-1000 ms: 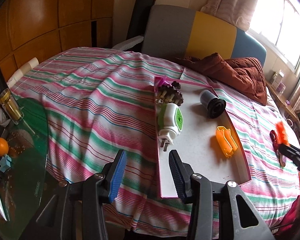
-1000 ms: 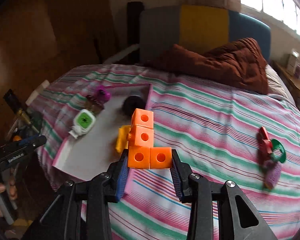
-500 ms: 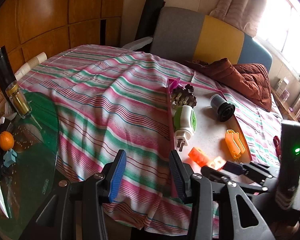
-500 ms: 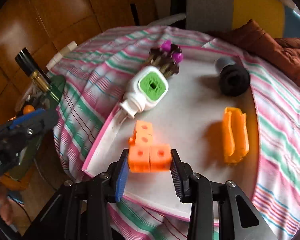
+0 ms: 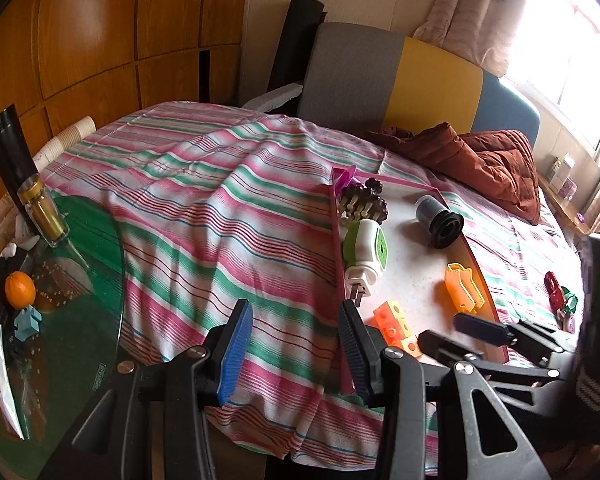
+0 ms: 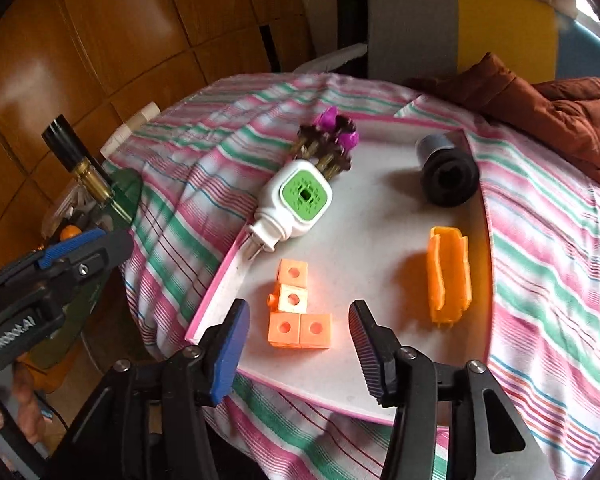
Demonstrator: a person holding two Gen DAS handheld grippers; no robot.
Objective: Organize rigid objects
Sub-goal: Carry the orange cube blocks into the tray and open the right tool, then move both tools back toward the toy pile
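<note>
An L-shaped piece of linked orange cubes (image 6: 298,316) lies on the white pink-rimmed tray (image 6: 380,248), near its front left corner. My right gripper (image 6: 299,312) straddles it. The jaws are opening and both pads stand clear of the cubes. The left wrist view shows the same cubes (image 5: 394,324) just ahead of the right gripper (image 5: 440,327). My left gripper (image 5: 295,310) hangs open over the striped cloth beside the tray's left rim, with nothing between its fingers.
Also on the tray are a white-and-green plug device (image 6: 300,200), a black cylinder (image 6: 446,176), an orange clip (image 6: 448,276) and a brown-purple cone (image 6: 328,144). Red and green bits (image 5: 560,296) lie on the cloth to the right. A glass side table (image 5: 80,320) with a bottle (image 5: 40,212) stands left.
My right gripper carried the orange cubes from over the striped cloth to the tray, sank, and spread its jaws, letting the cubes rest there. The left gripper hardly moved.
</note>
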